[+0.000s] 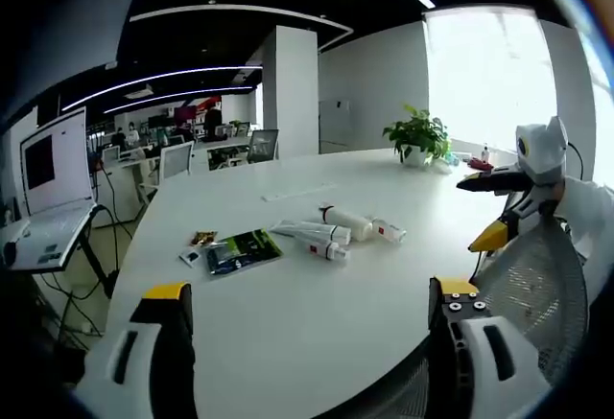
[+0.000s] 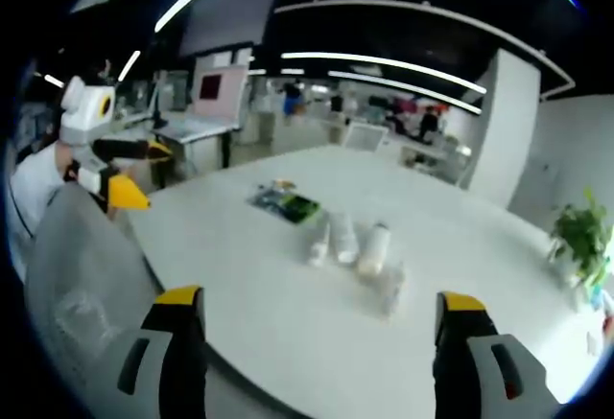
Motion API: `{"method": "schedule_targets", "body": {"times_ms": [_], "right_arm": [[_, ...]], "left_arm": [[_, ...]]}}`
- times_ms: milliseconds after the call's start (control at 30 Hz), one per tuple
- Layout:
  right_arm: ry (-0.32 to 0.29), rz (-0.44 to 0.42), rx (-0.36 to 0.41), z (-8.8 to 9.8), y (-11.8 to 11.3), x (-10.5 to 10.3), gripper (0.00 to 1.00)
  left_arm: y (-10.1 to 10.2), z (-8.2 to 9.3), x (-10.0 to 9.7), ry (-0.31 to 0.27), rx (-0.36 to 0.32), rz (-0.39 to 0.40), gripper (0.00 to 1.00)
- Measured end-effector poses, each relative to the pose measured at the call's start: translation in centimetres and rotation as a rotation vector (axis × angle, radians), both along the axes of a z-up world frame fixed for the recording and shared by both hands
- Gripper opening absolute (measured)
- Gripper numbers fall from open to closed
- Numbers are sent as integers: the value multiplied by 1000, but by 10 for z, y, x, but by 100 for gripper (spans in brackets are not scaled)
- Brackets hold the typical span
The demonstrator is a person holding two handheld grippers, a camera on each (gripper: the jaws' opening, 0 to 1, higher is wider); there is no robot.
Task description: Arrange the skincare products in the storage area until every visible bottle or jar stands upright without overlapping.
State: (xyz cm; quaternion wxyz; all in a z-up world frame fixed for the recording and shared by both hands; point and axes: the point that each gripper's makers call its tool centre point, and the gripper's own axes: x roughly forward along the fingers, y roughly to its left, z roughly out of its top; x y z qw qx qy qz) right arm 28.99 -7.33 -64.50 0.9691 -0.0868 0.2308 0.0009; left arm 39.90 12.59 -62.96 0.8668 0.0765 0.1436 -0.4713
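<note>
White tubes and bottles lie flat in a loose cluster near the middle of the round white surface, none upright.

In the left gripper view the left gripper hangs over the near edge of the surface, its yellow-tipped fingers spread wide with nothing between them; the products lie well beyond. A green booklet and a small packet lie just beside the cluster, and a potted plant stands at the far rim. In the right gripper view the right gripper likewise has its fingers spread and empty, well short of the products. A mesh chair back sits by the edge.
</note>
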Motion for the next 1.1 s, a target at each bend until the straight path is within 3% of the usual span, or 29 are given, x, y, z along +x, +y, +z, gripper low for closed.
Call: {"method": "schedule_targets", "body": {"times_ms": [800,1100], "right_arm": [[-17,-47,-14,3,-8,-1,99],[-13,-16,27,3,-1,-1,99]], "left_arm": [[-4,-5,-9,-9,36,-54,99],[0,-2,-4,-7,24,-14,99]]}}
